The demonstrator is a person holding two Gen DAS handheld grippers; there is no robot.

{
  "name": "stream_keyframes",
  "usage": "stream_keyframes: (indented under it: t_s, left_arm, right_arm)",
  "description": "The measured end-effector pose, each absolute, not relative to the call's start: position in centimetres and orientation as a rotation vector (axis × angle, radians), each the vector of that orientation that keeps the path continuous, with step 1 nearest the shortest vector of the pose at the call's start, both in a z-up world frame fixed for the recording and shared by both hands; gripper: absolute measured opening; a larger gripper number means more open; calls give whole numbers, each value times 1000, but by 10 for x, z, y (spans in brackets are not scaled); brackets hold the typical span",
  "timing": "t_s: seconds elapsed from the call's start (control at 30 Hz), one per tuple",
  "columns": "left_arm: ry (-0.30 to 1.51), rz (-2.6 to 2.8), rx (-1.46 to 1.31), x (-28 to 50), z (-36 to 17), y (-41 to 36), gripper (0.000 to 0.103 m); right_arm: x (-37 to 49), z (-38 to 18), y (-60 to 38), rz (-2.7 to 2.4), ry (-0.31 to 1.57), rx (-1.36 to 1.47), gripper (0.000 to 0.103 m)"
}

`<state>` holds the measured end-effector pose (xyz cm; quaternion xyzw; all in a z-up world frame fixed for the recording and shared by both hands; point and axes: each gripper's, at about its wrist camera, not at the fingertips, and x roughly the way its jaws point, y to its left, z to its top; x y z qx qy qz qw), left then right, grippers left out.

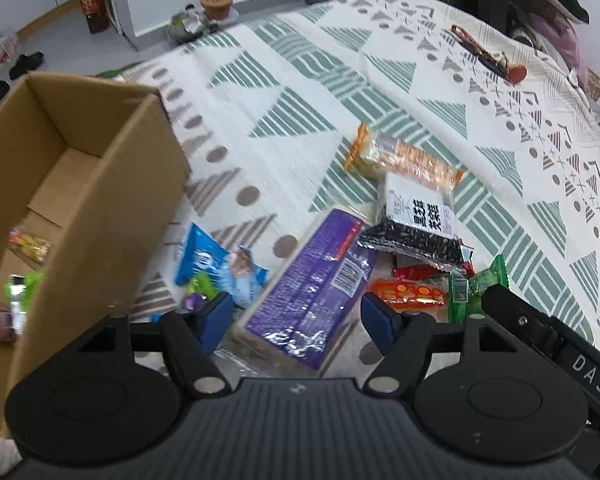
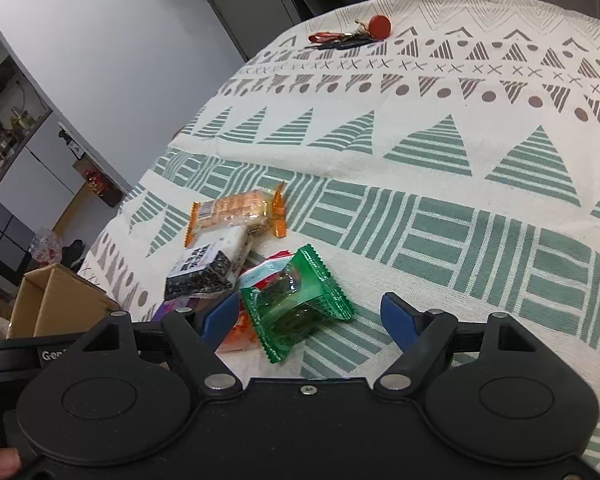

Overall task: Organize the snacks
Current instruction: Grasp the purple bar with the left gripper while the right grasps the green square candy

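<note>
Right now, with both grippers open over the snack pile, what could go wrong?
The open left gripper straddles the wide purple snack box; its fingers may slip off. The open right gripper by the green transparent wrapper could drag neighbouring packets. The brown cardboard box could get knocked.

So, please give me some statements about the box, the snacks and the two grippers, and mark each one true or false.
1. The cardboard box already holds some snacks. True.
2. The left gripper is shut on the purple pack. False: it is open, nothing is held.
3. The seed bag lies partly on the orange pack. True.
4. The right gripper holds the green packet. False: it is open, the packet lies on the cloth.
5. The keys are in the box. False: they lie far back on the cloth.
</note>
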<state>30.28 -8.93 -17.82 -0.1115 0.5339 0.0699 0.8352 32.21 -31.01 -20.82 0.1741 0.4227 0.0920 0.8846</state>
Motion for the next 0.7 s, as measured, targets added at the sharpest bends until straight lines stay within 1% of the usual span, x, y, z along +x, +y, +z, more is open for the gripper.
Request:
stream_keyframes:
  t_s: [0.1,0.23,0.3,0.37,0.4,0.43,0.47,0.5,0.53,0.57,0.7]
  left_arm:
    - [1154,143,-243,307,-187,-92,68]
    - [1200,139,-285,310,-200,-92,59]
    - [1201,150,-290,310,-202,-93,58]
    - [1195,161,-284,312,-202,-95,55]
    - [1192,163,-285,312,-201,-95,50]
    - [1190,165,-285,312,-200,-97,45]
    - [1189,165,-285,312,-199,-97,43]
    - [1189,166,-286,311,-197,-99,40]
    - [1190,167,-289,310,-196,-99,38]
    - [1189,169,-291,308,-195,-100,38]
    - [1182,175,-303,297,-187,-102,34]
  right_arm:
    - [326,-212,-310,188,887,363,77]
    - [331,-215,-307,190,876,328,77]
    - [334,-217,-306,187,868,315,77]
    - [335,-219,-304,189,864,292,77]
    - [335,-219,-302,190,863,271,76]
    - [334,-219,-300,188,862,251,71]
    - [333,-219,-299,191,862,238,56]
    - [332,-220,-300,198,871,235,48]
    - [331,-220,-301,210,876,246,44]
    - [330,-220,-303,224,880,263,40]
    - [320,-213,-308,225,889,279,37]
